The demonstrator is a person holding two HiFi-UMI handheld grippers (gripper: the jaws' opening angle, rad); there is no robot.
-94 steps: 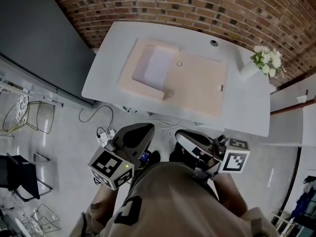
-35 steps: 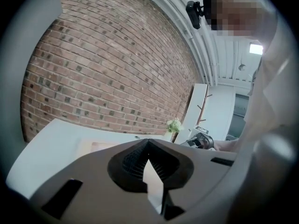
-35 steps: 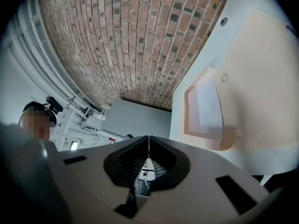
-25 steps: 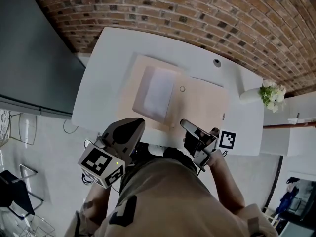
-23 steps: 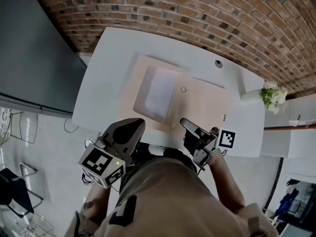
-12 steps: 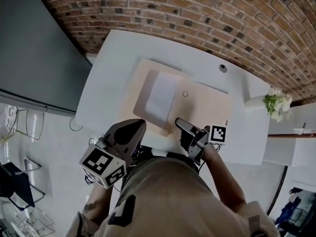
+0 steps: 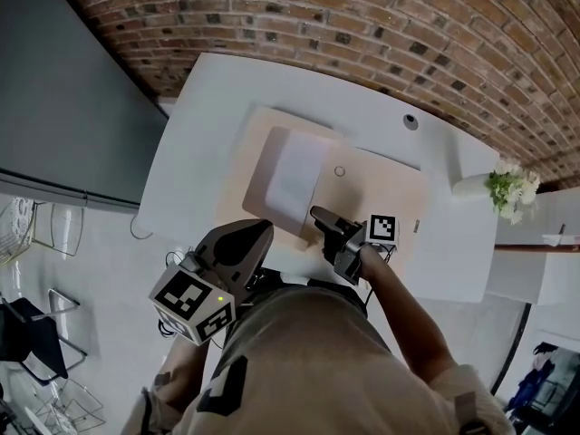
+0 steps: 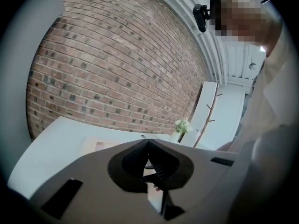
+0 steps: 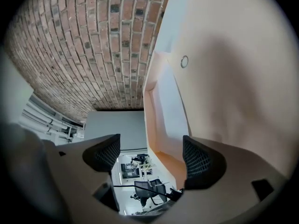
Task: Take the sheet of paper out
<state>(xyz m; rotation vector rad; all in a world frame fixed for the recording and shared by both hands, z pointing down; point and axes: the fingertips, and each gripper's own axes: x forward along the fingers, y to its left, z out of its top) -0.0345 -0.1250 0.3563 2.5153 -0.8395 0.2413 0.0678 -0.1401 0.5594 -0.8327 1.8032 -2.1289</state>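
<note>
A white sheet of paper (image 7: 294, 178) (image 9: 170, 111) lies in the sunken left half of a flat beige case (image 7: 381, 198) (image 9: 233, 78) on the white table (image 7: 199, 152). My right gripper (image 7: 319, 217) (image 9: 152, 148) hovers at the case's near edge, close to the recess corner. Its jaws are opening and stand wide, and the pads press on nothing. My left gripper (image 7: 258, 229) (image 8: 148, 143) stays back by the person's body, short of the table, shut with its tips together and holding nothing.
A small ring (image 7: 340, 171) (image 9: 184, 61) marks the case's lid. A cable grommet (image 7: 410, 122) and a vase of white flowers (image 7: 509, 188) (image 8: 183, 124) sit at the table's far right. A brick wall stands behind, a dark panel (image 7: 63, 89) to the left.
My right gripper has moved forward and down to the case's near edge, rolled a little, and its jaws have opened. The left gripper has hardly moved.
</note>
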